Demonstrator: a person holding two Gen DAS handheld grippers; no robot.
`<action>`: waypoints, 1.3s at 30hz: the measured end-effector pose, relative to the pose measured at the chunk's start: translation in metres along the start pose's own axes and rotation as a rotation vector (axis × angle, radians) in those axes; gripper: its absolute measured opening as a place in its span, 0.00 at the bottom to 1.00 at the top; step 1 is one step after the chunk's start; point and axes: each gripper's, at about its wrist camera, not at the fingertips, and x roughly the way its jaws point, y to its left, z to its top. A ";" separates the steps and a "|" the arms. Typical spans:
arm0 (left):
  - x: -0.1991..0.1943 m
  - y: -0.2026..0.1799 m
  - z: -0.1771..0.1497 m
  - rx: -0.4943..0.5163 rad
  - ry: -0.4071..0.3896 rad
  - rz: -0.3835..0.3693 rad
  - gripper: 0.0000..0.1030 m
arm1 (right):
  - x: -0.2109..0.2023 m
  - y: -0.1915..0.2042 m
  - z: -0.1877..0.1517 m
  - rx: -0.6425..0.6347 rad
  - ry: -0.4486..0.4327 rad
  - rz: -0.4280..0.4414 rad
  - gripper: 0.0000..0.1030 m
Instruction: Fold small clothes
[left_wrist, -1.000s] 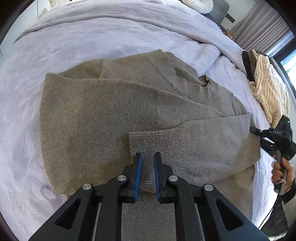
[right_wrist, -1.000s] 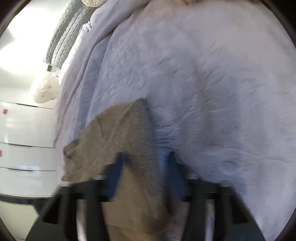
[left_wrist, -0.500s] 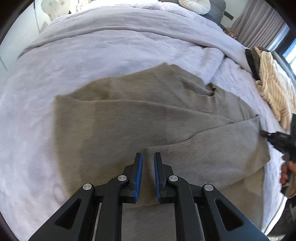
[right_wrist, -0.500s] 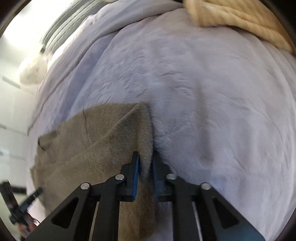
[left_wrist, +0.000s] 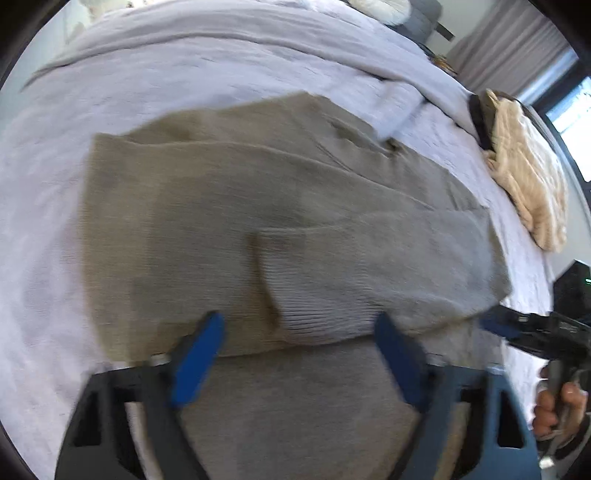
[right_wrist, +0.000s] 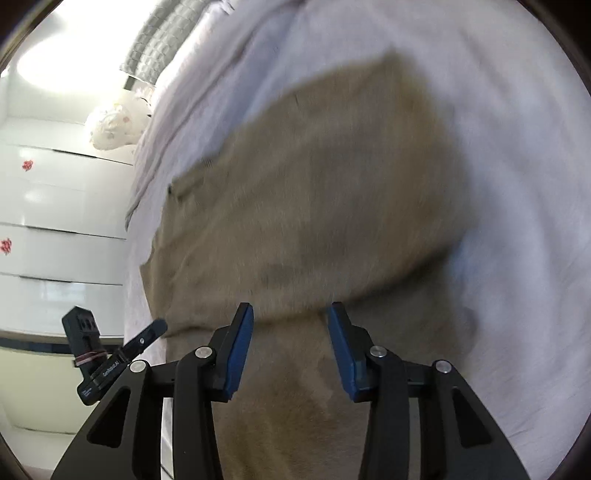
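A grey-brown knitted sweater (left_wrist: 258, 221) lies on the lilac bedspread (left_wrist: 147, 74), its ribbed sleeve cuff (left_wrist: 314, 288) folded across the body. My left gripper (left_wrist: 299, 332) is open wide just above the sweater's near part, holding nothing. The right gripper also shows at the right edge of the left wrist view (left_wrist: 517, 332). In the right wrist view the sweater (right_wrist: 332, 184) fills the middle and my right gripper (right_wrist: 290, 321) is open over its near edge, empty. The left gripper shows at that view's lower left (right_wrist: 122, 350).
A cream striped garment (left_wrist: 524, 166) lies on the bed's far right, next to a dark band. White drawers (right_wrist: 55, 221) stand beside the bed. A pillow (left_wrist: 380, 5) lies at the head. Curtains (left_wrist: 517, 48) hang at the back right.
Both grippers were shut, the right on the sweater's edge and the left at the cuff; both have opened and let go. The sweater now lies folded over on the bed.
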 end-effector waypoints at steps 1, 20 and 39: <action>0.003 -0.003 0.000 0.003 0.009 -0.019 0.44 | 0.008 -0.004 -0.002 0.031 0.004 -0.002 0.45; -0.026 -0.003 -0.002 0.114 -0.037 0.189 0.19 | 0.004 0.014 -0.004 -0.086 -0.001 -0.112 0.09; 0.021 -0.016 0.019 0.102 -0.038 0.244 0.20 | -0.019 -0.011 0.050 -0.218 -0.093 -0.410 0.08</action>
